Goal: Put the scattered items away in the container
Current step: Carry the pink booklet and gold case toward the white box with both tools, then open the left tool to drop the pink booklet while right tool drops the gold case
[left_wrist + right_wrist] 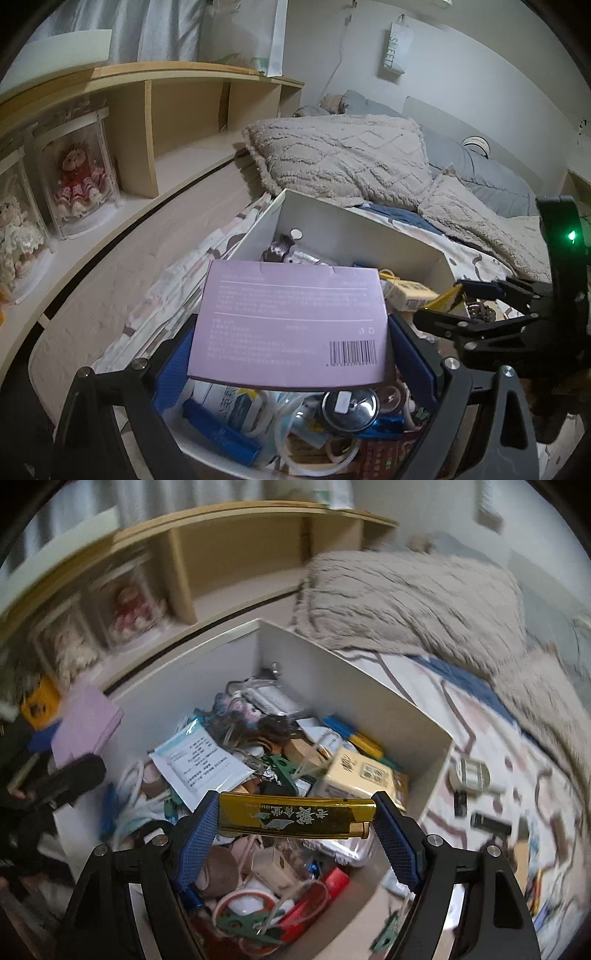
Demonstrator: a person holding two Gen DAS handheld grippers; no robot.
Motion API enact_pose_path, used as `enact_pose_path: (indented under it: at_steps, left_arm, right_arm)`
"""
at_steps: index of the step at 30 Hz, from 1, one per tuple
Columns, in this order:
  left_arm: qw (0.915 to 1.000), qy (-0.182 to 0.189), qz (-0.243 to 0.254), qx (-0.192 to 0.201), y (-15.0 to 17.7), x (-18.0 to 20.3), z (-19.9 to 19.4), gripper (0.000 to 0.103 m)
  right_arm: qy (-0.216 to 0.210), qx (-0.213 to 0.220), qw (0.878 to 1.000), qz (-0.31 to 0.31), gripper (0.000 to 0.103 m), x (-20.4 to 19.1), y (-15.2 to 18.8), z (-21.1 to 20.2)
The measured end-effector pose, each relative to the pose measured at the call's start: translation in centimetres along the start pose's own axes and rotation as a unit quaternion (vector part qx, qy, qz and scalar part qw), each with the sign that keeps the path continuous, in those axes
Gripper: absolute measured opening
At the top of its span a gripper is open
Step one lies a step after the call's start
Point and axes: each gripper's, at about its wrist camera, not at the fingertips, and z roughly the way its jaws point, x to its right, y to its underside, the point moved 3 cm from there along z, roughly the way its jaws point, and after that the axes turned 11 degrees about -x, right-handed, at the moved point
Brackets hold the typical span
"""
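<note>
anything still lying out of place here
Yes: a few small items still lie scattered on the bed sheet, right of the white box, which is already heaped with clutter.

The bed's patterned sheet (476, 716) supports the white container (354, 686), a beige blanket (347, 158) and small scattered items (474, 775).

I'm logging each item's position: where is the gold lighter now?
In the right wrist view, the gold lighter is clamped between the right gripper fingers, above the white box.
</note>
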Motion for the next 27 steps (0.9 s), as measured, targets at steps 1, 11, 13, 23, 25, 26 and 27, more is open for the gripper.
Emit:
enact_pose_path:
  at_steps: [1, 11, 13, 23, 25, 26, 27]
  left_arm:
    - [1.0, 0.0, 0.0, -0.002, 0.1, -0.1, 0.0, 0.096]
    - [0.9998, -0.001, -0.001, -0.018, 1.0, -0.4, 0.6, 0.096]
    - [0.9998, -0.001, 0.002, -0.021, 1.1, -0.3, 0.7, 0.096]
    - [0.9994, -0.013, 0.009, -0.032, 1.8, -0.4, 0.8, 0.096]
    - [0.9992, -0.017, 0.009, -0.035, 2.0, -0.6, 0.8, 0.096]
    - [0.9991, -0.017, 0.008, -0.037, 2.0, -0.7, 0.9, 0.096]
    - [0.999, -0.017, 0.007, -0.04, 2.1, -0.8, 0.9, 0.096]
  right_arm:
    - [0.001, -0.001, 1.0, -0.009, 0.081, -0.2, 0.0, 0.3]
    - [-0.01, -0.021, 1.0, 0.013, 0.082, 0.4, -0.5, 2.1]
    - [-0.015, -0.026, 0.999, 0.025, 0.082, 0.7, -0.5, 2.2]
    - [-0.024, -0.032, 0.998, 0.047, 0.082, 1.3, -0.3, 2.2]
    - [-0.024, -0.032, 0.998, 0.046, 0.082, 1.2, -0.3, 2.1]
    - [-0.025, -0.031, 0.998, 0.045, 0.082, 1.2, -0.2, 2.1]
    - [-0.025, -0.031, 0.998, 0.045, 0.082, 1.1, -0.2, 2.0]
